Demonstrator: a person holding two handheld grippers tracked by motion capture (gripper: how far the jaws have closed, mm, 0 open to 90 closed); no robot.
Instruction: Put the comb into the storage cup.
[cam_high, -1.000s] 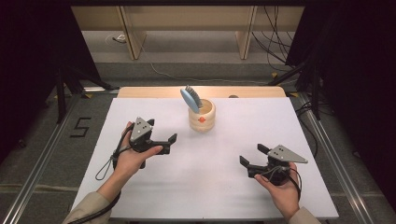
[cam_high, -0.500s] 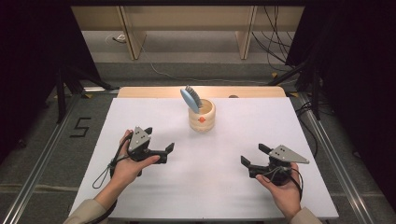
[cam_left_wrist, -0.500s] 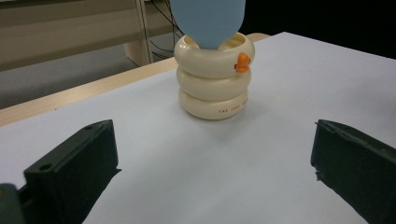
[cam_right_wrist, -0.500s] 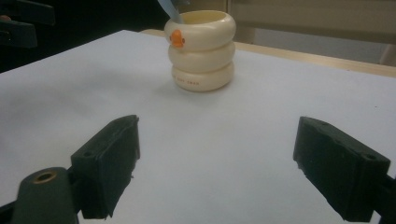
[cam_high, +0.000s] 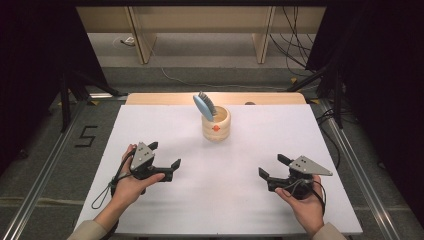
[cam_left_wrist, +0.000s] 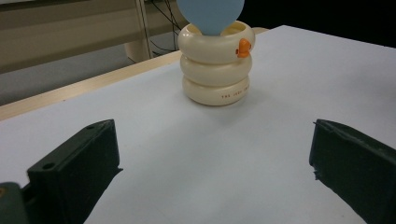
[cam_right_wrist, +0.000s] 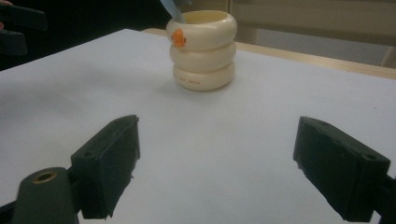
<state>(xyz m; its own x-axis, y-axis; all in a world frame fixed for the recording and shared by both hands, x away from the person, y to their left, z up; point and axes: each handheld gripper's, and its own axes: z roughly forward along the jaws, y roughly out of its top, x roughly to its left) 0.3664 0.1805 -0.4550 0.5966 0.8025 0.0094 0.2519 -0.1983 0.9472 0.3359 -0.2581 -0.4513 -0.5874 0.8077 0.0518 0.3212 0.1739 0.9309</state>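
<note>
Cream holder (cam_high: 216, 125) — three stacked rings, small orange mark on its front — stands upright on the white table (cam_high: 220, 200), toward the far edge and roughly midway across. A light-blue brush (cam_high: 203, 106) sits in the holder, head up, leaning toward the holder's left rim; grey bristles show along its back edge in the high view. Left gripper (cam_high: 164, 161) rests in the person's left hand (cam_high: 131, 184), nearer the person than the holder and off to the holder's left, jaws spread wide with nothing between them, pointing across toward the holder's side of the table. Right gripper (cam_high: 270, 167) is held in the right hand (cam_high: 302, 202), nearer the person than the holder and to the holder's right, jaws likewise spread and empty. Both grippers are well apart from the holder. In the left gripper view the holder (cam_left_wrist: 216, 65) stands ahead between the two black jaws, brush head (cam_left_wrist: 210, 15) rising above its rim — in the right gripper view the holder (cam_right_wrist: 201, 49) also stands ahead, orange mark facing left of centre.
</note>
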